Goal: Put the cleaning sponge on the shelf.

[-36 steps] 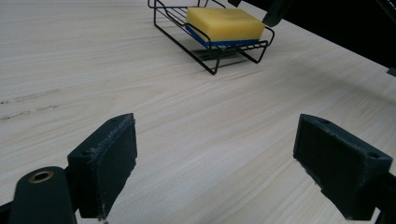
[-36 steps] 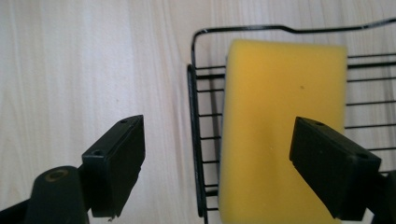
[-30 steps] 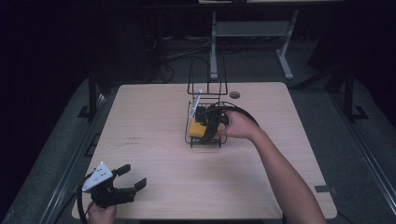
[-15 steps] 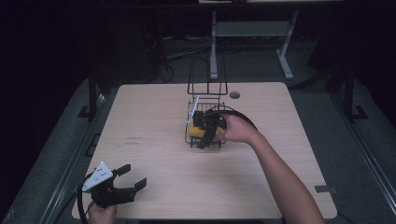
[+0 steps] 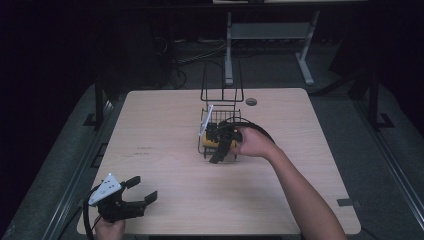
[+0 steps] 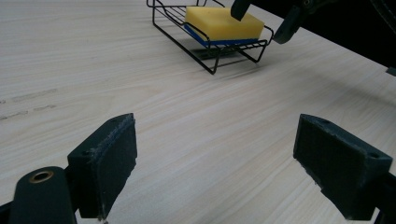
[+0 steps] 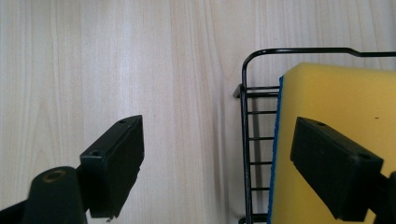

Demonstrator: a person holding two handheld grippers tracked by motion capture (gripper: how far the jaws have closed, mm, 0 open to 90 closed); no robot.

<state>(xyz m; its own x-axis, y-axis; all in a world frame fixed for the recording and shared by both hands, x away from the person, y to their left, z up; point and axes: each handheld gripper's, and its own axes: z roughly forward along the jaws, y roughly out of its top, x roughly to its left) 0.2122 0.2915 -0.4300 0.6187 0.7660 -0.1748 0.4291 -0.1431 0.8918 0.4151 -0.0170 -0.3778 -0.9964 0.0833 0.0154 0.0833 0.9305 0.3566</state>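
Observation:
A black wire basket (image 5: pixel 223 111) stands mid-table and holds a yellow sponge (image 5: pixel 213 144) with a blue underside. My right gripper (image 5: pixel 219 153) hovers over the basket's near end, open and holding nothing. In the right gripper view it (image 7: pixel 233 172) looks straight down: one jaw is over bare wood, the other over the sponge (image 7: pixel 336 102), with the basket's rim (image 7: pixel 243 140) between them. My left gripper (image 5: pixel 142 190) rests open at the table's near-left corner. In the left gripper view it (image 6: pixel 215 168) faces the basket (image 6: pixel 205 56) and sponge (image 6: pixel 224 23) from afar, with the right gripper (image 6: pixel 261 18) above them.
The wooden table (image 5: pixel 165 125) has a small round hole (image 5: pixel 251 101) near its far edge. The basket's tall wire back (image 5: pixel 222 80) rises on its far side. A metal stand (image 5: pixel 270 35) and cables lie on the floor behind the table.
My right gripper has shifted a little toward the near end of the basket. The left gripper has stayed in place.

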